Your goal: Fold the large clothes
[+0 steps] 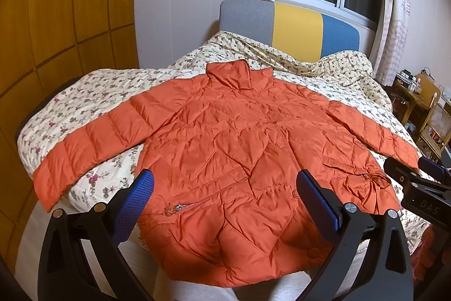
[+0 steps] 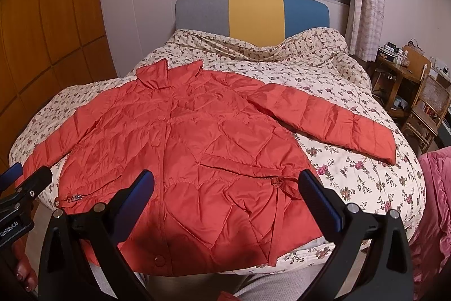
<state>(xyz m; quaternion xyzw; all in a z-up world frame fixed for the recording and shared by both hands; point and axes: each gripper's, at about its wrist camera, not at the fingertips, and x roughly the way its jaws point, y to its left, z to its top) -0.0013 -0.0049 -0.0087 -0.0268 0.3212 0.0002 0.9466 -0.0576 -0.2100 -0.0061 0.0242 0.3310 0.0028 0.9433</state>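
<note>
Bedroom setup today: floral quilt [image 2: 352,174] over the bed, a grey, yellow and blue headboard [image 2: 253,16] under the window, wooden wardrobe on the left, a desk and chair off to the right.

So we've got the orange puffer jacket [image 1: 225,145] laid front-up across the quilt, collar toward the headboard, hem hanging a bit over the near edge of the bed. Nothing folded yet as far as we can tell, so this looks like the very start.

Going left to right: the left sleeve [image 1: 93,137] runs out and down toward the bed's edge. Our left tongs [image 1: 225,199] hover above the hem with the jaws spread wide and nothing between them. Same story with the right tongs [image 2: 225,196], wide apart, empty, over the lower front near the pocket zip. Then the right sleeve [image 2: 324,117] stretches out flat over the quilt.

What worries us from here:
- that shiny shell looks slippery and puffy, so a pinch on only the top layer could slide out mid-fold
- the hem already overhangs, so pulling toward us might drag the whole jacket off the bed
- grabbing quilt along with a sleeve would bunch everything up
- trapped air will probably make folds spring back open
</note>
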